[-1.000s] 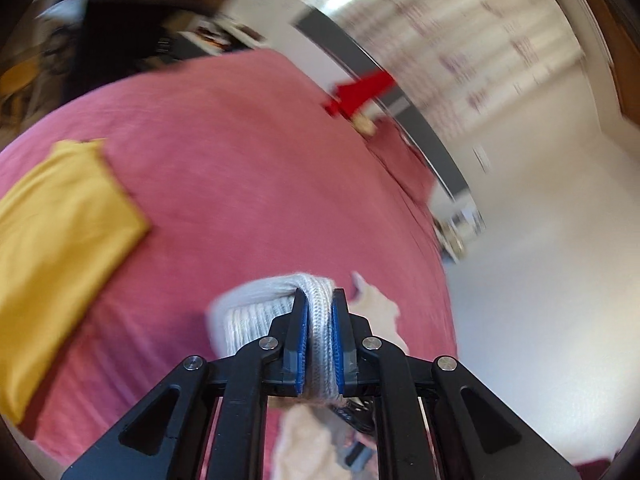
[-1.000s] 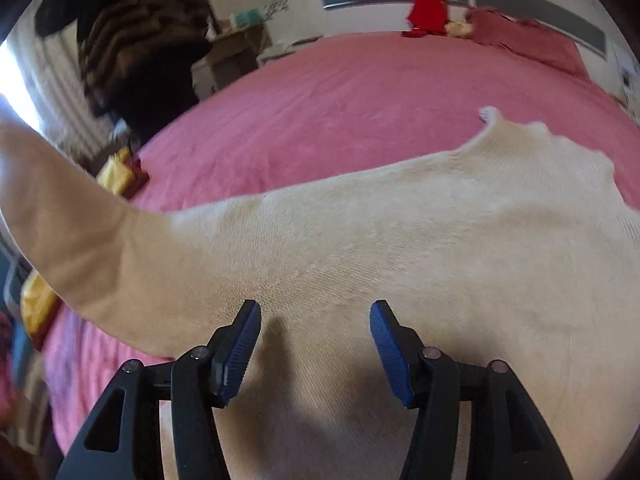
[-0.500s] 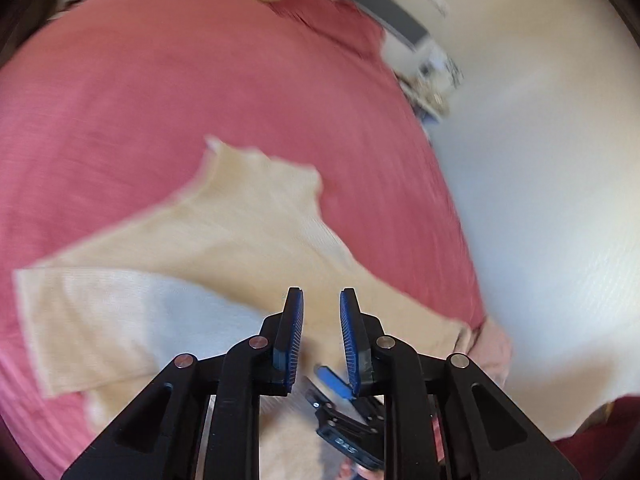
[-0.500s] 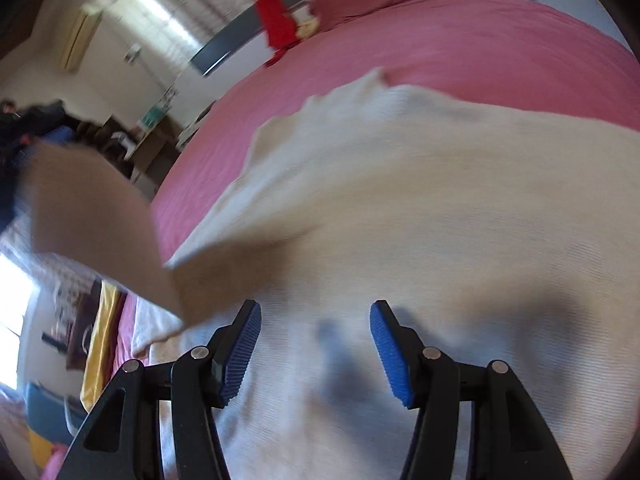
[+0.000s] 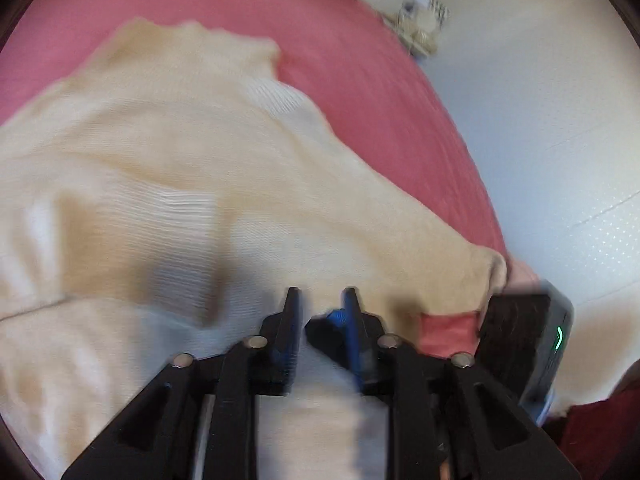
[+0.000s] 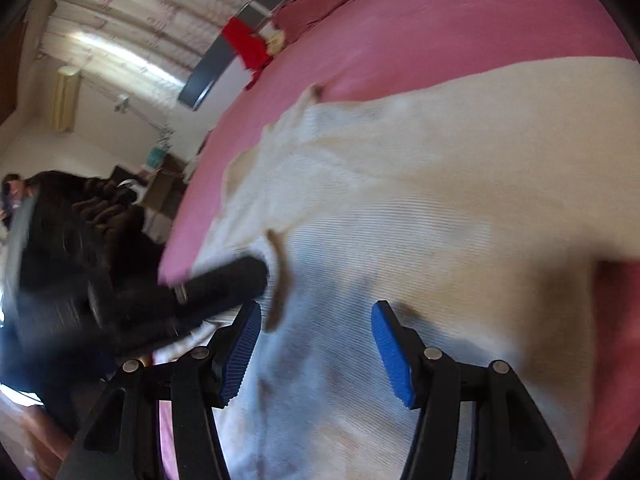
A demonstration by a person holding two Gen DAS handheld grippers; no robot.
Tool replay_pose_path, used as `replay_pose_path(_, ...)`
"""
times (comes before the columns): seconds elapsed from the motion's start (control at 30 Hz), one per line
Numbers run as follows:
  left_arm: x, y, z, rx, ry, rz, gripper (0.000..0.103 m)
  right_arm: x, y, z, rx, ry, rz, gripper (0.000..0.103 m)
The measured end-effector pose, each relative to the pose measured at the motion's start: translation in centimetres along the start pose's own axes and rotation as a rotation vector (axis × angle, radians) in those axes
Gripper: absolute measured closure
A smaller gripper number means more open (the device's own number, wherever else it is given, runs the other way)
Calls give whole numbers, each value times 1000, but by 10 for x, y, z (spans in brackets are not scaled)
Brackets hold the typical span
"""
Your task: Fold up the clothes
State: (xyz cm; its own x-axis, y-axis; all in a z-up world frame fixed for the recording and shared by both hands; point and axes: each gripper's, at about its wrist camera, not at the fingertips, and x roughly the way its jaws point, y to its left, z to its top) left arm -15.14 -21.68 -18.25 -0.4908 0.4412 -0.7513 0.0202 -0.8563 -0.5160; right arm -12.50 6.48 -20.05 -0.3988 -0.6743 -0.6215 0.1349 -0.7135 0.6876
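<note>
Blue-padded fingers of left gripper (image 5: 320, 320) parting, nothing pinched, poised over near edge of cream sweater (image 5: 192, 168). Right gripper (image 6: 316, 344) fingers spread, empty, hovering just above same knit. Sweater flat on pink bed (image 5: 360, 80), long axis running away toward neckline; both hands near the hem.

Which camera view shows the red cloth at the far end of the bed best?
The right wrist view. There the red cloth hangs in plain sight at the grey headboard, beyond the pink knit bedspread. The left wrist view does not show it: its upper part holds only bedspread and pale floor.
</note>
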Motion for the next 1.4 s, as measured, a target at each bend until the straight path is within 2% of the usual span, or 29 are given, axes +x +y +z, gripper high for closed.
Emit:
replay_pose_path(0.07,-22,35,-14,-7,-61,49,67,22,14,10,-52,65,-39,45)
replay_pose_path(0.2,-61,103,-45,-50,-121,107,66,51,30,32,-64,76,-22,47)
replay_pose_path(0.37,-88,145,-74,-76,-197,130,65,79,48,49,-84,105,-78,47)
replay_pose_path(0.4,-89,149,-79,-82,-206,130,65,83,54,50,-98,115,-89,51)
replay_pose_path(0.47,-88,145,-82,-63,-225,135,65,87,68,47,-131,144,-73,80)
replay_pose_path(0.5,-87,141,-83,-49,-234,138,64,89,73,44,-152,166,-72,99)
replay_pose_path(0.57,-85,133,-85,-21,-252,145,60,92,84,38,-210,207,-76,99)
replay_pose_path(0.63,-80,123,-83,20,-257,168,55,84,95,39,-239,193,-61,99)
replay_pose_path(0.87,-53,91,-72,187,-231,229,49,11,93,89,-105,18,41,99)
replay_pose_path(0.97,-44,88,-67,258,-214,282,49,-19,91,116,-97,-50,24,99)
replay_pose_path(1.03,-43,95,-62,271,-213,316,49,-37,84,132,-106,-75,-16,99)
replay_pose_path(1.13,-50,116,-50,219,-222,354,49,-47,71,143,-113,-82,-81,99)
replay_pose_path(1.2,-63,138,-43,144,-249,388,49,-45,56,143,-107,-65,-120,99)
replay_pose_path(1.3,-80,165,-40,34,-281,395,49,-28,31,131,-73,-11,-152,99)
replay_pose_path(1.4,-96,180,-50,-26,-337,412,49,-8,13,113,-40,43,-159,99)
